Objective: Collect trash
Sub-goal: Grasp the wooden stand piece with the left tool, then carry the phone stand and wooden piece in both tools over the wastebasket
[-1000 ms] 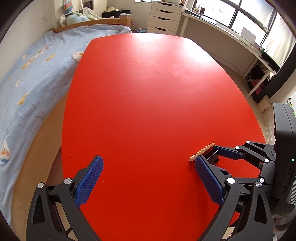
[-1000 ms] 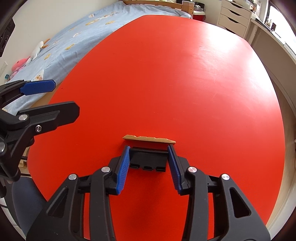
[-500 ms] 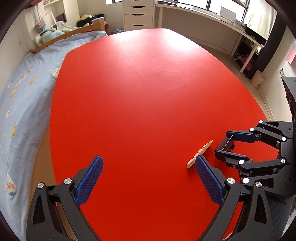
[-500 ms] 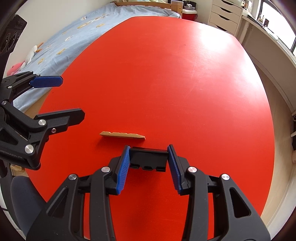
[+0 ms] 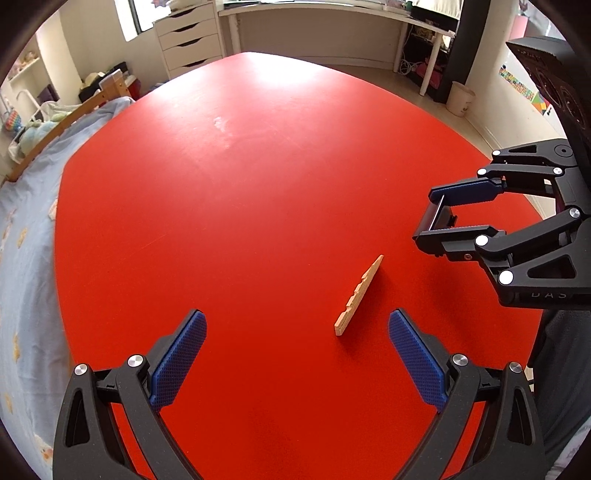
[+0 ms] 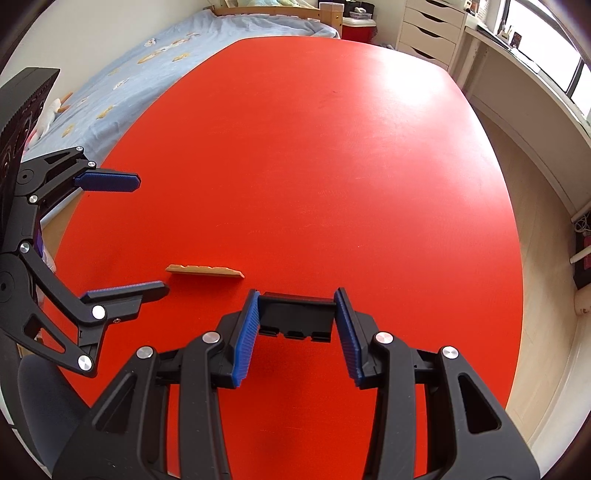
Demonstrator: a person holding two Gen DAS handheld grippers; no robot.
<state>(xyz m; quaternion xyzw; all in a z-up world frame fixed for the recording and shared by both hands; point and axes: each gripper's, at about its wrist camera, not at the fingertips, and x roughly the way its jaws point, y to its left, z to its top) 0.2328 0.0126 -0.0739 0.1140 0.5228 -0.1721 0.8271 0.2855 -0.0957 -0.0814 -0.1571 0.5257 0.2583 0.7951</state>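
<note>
A thin notched wooden piece (image 5: 359, 296) lies flat on the red table (image 5: 240, 192), just ahead of my left gripper (image 5: 297, 328), nearer its right finger. My left gripper is open and empty. In the right wrist view the wooden piece (image 6: 204, 271) lies left of and ahead of my right gripper (image 6: 295, 306). My right gripper is shut on a black plastic block (image 6: 295, 314), held just above the table. The block (image 5: 437, 221) also shows in the left wrist view, to the right of the wooden piece. My left gripper (image 6: 147, 236) shows at the left of the right wrist view.
A bed with a blue cover (image 6: 122, 77) runs along the table's left side. White drawers (image 5: 190, 40) and a long white desk (image 5: 332, 14) stand beyond the far end. A small bin (image 5: 460, 98) stands on the floor at the far right.
My left gripper has swung right, so the wooden piece now lies between its fingers' line. My right gripper with the black block has pulled back and away from the wooden piece.
</note>
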